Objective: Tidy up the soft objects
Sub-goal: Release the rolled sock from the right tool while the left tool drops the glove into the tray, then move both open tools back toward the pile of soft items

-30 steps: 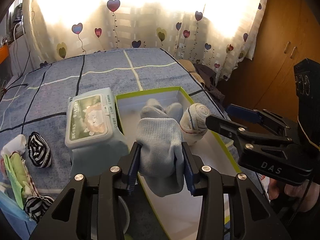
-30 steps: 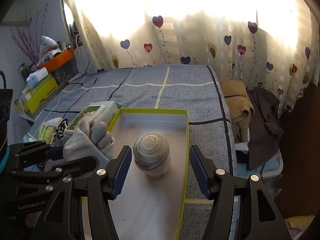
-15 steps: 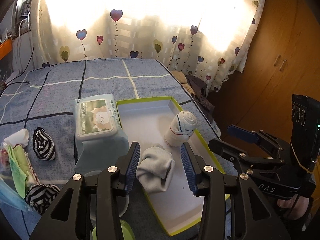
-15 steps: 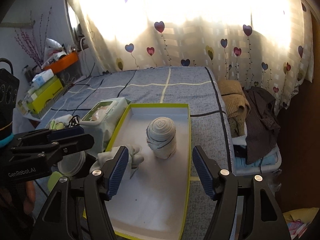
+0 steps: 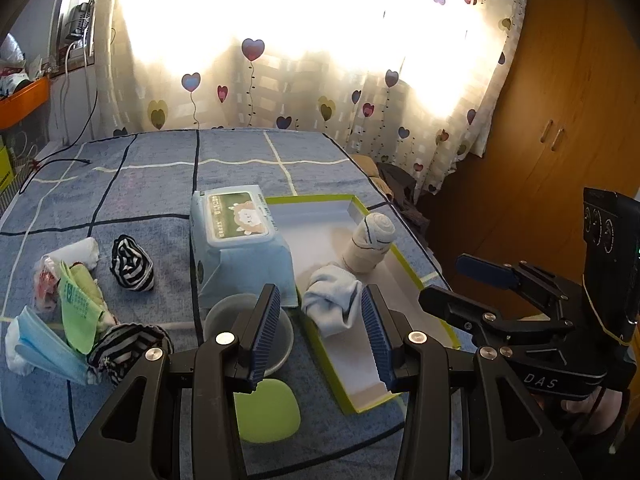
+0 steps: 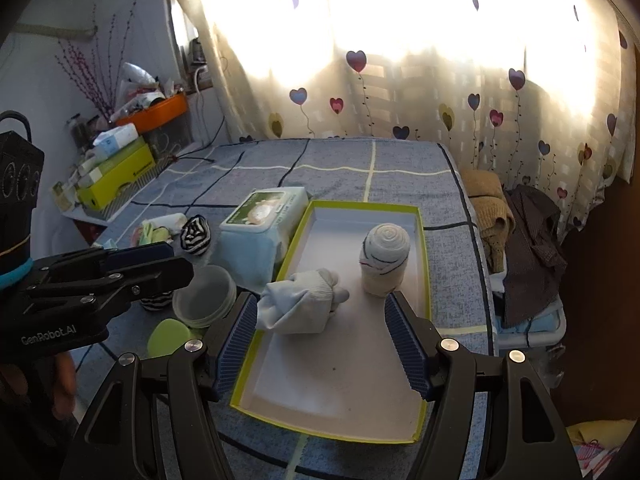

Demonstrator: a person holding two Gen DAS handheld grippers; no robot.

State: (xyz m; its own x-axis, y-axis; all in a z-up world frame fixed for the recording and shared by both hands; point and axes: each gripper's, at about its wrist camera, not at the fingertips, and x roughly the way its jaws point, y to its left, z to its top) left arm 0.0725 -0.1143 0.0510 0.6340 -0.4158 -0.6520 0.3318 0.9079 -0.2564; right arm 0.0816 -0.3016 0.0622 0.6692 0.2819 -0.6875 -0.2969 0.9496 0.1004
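Two striped sock balls are loose on the bed at the left: the farther striped ball [image 5: 132,264] sits beside the wipes pack [image 5: 240,248], the near striped ball [image 5: 128,350] by the face mask [image 5: 44,344], both left of the left tongs [image 5: 320,334], the nearer tool. Those tongs stand partly spread, pinching nothing; the pale blue sock [image 5: 334,304] lies free in the green-rimmed box [image 5: 416,276], seen between the pads. Beside it, farther right, the rolled cream sock [image 6: 384,260] stands upright. Spread widest and likewise empty, the right tongs [image 6: 322,346] have just been opening and hover over the box's near end.
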